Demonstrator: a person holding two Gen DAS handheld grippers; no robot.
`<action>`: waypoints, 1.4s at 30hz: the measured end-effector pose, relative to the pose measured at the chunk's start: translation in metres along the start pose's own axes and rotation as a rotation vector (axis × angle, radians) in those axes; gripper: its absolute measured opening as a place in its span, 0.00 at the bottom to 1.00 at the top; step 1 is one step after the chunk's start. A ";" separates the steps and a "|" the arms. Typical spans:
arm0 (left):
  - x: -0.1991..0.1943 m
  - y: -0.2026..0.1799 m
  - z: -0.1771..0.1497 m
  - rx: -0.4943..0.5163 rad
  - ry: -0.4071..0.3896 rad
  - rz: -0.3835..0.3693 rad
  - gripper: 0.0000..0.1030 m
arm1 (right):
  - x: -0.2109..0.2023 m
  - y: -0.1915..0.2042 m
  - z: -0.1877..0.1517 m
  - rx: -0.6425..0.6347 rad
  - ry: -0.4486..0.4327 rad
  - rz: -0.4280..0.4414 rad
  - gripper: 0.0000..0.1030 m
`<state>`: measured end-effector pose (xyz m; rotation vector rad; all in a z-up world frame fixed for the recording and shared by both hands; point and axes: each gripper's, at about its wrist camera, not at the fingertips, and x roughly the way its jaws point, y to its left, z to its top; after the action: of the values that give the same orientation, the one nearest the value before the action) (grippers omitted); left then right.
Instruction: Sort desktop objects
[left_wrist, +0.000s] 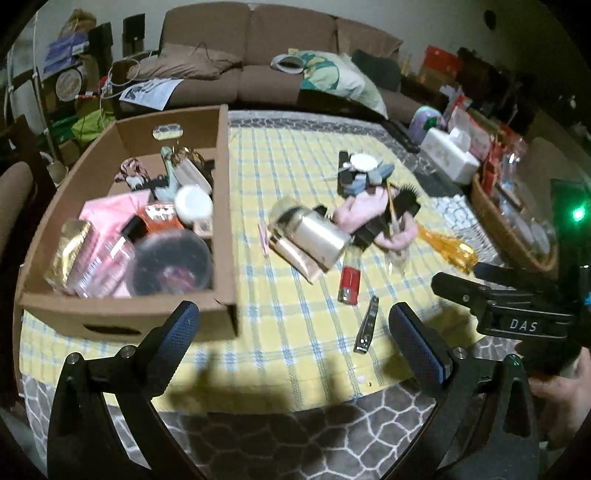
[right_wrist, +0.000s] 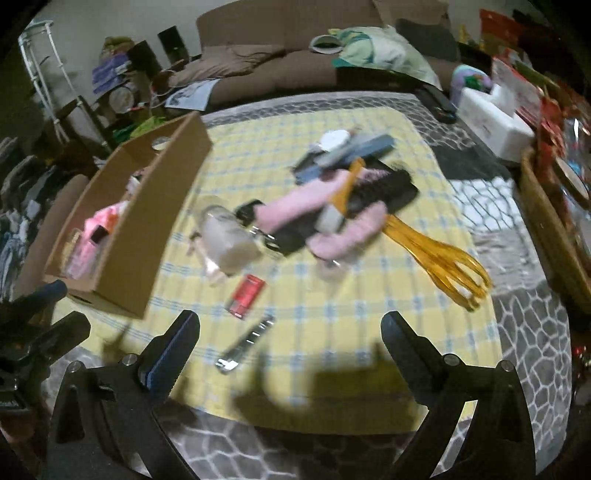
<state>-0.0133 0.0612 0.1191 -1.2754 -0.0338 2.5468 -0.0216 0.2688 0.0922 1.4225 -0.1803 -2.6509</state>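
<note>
Crowding the cloth beyond both grippers' spread, empty fingers (left_wrist: 186, 321) (right_wrist: 184, 332): cardboard box (left_wrist: 221, 206), nail clipper (left_wrist: 366, 325), red bottle (left_wrist: 349, 278).

The worktop (left_wrist: 332, 424) is covered by a grey stone-patterned cloth, over which a yellow checked mat (left_wrist: 295, 302) is spread. On the mat are set a cardboard box (left_wrist: 221, 206), a gold bottle (left_wrist: 317, 236), a red lipstick (left_wrist: 349, 280), nail clippers (left_wrist: 366, 325), an amber plastic whisk (right_wrist: 439, 262) and a heap of pink cloth (right_wrist: 306, 206) and brushes.
</note>
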 end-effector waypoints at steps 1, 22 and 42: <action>0.004 -0.004 -0.003 0.005 0.003 0.012 1.00 | 0.003 -0.005 -0.004 0.002 0.003 -0.011 0.98; 0.093 -0.041 -0.065 0.002 0.082 0.128 1.00 | 0.059 -0.068 -0.048 0.052 0.053 -0.186 0.99; 0.095 -0.043 -0.069 -0.016 0.036 0.179 1.00 | 0.056 -0.060 -0.062 -0.001 -0.061 -0.222 1.00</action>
<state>-0.0019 0.1199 0.0094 -1.3878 0.0716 2.6761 -0.0040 0.3163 0.0028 1.4387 -0.0275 -2.8718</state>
